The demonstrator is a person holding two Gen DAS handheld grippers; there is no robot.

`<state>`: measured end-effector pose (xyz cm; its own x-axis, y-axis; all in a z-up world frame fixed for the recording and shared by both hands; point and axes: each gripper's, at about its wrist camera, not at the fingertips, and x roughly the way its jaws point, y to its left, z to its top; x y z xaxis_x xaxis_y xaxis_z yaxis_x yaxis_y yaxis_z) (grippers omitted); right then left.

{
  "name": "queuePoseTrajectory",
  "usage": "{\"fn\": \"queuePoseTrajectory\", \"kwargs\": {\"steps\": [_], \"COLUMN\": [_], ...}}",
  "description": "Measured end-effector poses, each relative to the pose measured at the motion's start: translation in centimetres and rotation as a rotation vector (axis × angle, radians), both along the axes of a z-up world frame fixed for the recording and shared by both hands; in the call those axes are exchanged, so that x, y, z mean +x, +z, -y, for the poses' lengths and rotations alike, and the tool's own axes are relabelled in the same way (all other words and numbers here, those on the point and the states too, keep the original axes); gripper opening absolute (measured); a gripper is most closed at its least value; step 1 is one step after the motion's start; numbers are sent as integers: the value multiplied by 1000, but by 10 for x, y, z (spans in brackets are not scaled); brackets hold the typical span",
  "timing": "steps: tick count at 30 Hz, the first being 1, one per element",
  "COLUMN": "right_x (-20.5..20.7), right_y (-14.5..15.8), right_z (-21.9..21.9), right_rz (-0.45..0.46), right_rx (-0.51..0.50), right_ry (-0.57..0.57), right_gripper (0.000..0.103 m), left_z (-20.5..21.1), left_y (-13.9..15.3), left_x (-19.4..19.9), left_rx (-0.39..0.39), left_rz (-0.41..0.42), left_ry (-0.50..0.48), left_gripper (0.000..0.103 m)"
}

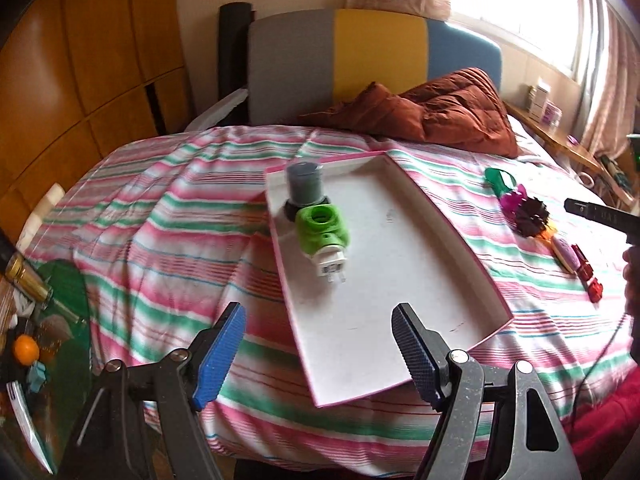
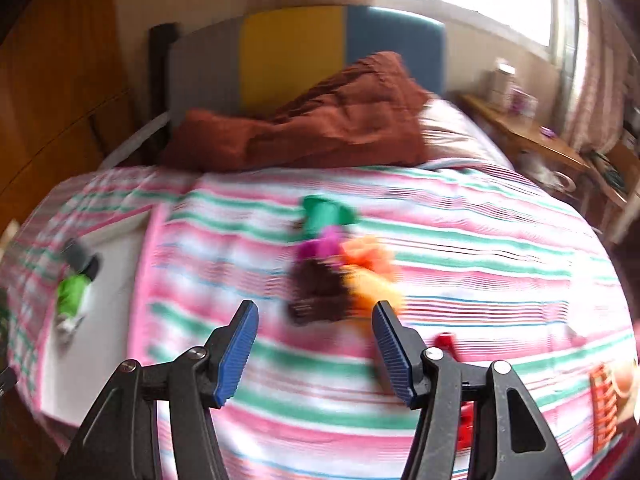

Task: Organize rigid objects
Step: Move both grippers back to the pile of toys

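- Grey jar (image 1: 305, 183) and green plug-in device (image 1: 322, 229) lie touching in the white tray (image 1: 400, 280) on the striped bed (image 1: 160, 232).
- Left tongs (image 1: 316, 354) gape wide, empty.
- Right tongs (image 2: 314, 354) part-open, empty, over blurred toy cluster (image 2: 332, 268).
- Red piece (image 1: 588, 276) rightmost.

We see a bed (image 1: 168, 216) under a pink, green and white striped cover, its headboard (image 1: 372, 52) panelled grey, yellow and blue. Wooden wardrobe doors (image 1: 80, 80) stand at the left, and a bright window (image 1: 516, 4) with pale curtains (image 1: 600, 80) glares above a wooden side table (image 1: 560, 136) at the right
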<state>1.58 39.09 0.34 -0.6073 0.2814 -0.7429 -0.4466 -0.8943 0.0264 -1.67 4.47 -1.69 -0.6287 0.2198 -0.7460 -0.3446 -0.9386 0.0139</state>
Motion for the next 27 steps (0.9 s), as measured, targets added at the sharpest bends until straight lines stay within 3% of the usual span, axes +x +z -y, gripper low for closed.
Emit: {"fn": "queuePoseTrajectory", "kwargs": {"steps": [5, 7, 10, 14, 27], "right_x": [35, 46, 55, 60, 61], "right_y": [-22, -22, -25, -30, -26], "right_z": [-72, -94, -109, -115, -112], "right_rz": [-19, -74, -83, -81, -117], "right_rx": [-135, -238, -308, -394, -458], "right_ry": [-268, -331, -396, -413, -390], "right_gripper": [60, 61, 62, 62, 64], "left_z": [-29, -45, -70, -107, -233], "left_y": [7, 9, 12, 14, 0], "left_x": [-5, -10, -19, -36, -109], "left_rx": [-3, 2, 19, 47, 29], "left_rz": [0, 12, 34, 79, 184], "left_ry": [-59, -88, -127, -189, -355], "left_gripper": [76, 76, 76, 76, 76]}}
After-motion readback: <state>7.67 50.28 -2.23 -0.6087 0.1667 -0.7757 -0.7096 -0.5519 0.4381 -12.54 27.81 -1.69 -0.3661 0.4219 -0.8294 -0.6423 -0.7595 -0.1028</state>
